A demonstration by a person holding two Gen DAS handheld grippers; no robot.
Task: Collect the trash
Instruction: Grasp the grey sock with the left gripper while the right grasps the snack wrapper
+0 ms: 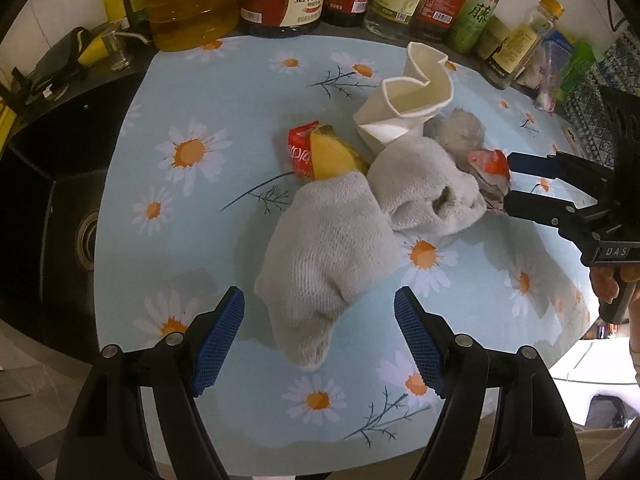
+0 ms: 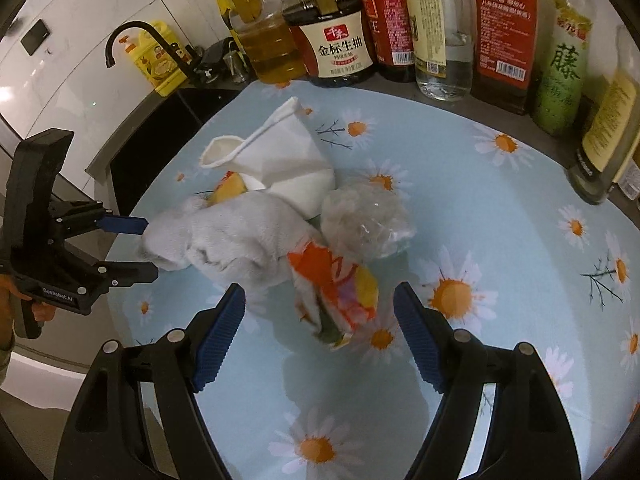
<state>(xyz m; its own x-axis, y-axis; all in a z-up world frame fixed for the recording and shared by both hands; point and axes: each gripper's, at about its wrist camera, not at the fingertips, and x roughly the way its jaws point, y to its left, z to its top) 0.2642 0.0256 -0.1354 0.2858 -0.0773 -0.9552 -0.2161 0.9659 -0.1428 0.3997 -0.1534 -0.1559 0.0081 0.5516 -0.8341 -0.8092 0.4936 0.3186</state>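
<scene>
- The trash sits heaped in 1 pile on the bench (image 1: pixel 224 92), which wears a smooth pale-blue cloth printed with daisies. I judge it has been bunched together so the 2 grippers can work it from opposite sides.
- A grey knitted sock (image 1: pixel 332 248) is the landmark: soft, ribbed and limp, draped over the heap.
- Behind the sock stand 2 crushed white paper cups (image 1: pixel 404 96), stiff, creased and folded flat at the rim.
- Beside the cups, at the sock's far edge, a yellow fruit peel (image 1: pixel 332 152) lies on a glossy red wrapper (image 1: pixel 300 152).
- Across the sock from the peel is a crumpled, cloudy clear plastic bag (image 2: pixel 364 220), and just in front of it a crinkled orange-and-yellow snack packet (image 2: pixel 336 296).
- The left gripper (image 1: pixel 320 340) hangs over the sock's near end, its ridged blue pads (image 1: pixel 220 340) spread wide with the toe between them but untouched. It holds nothing.
- The right gripper (image 2: pixel 320 340) points down at the snack packet, pads apart on either side and not pressing. Seen from the left wrist, its tips sit at the packet's edge, beyond the sock.
- A row of glass and plastic bottles (image 2: pixel 340 40) lines the bench well behind the sock. They seem to be stored there, not trash.
- A black sink (image 1: pixel 52 208) lies beyond the sock on the left gripper's side.
- No bin is visible, so where the trash goes cannot be told.
</scene>
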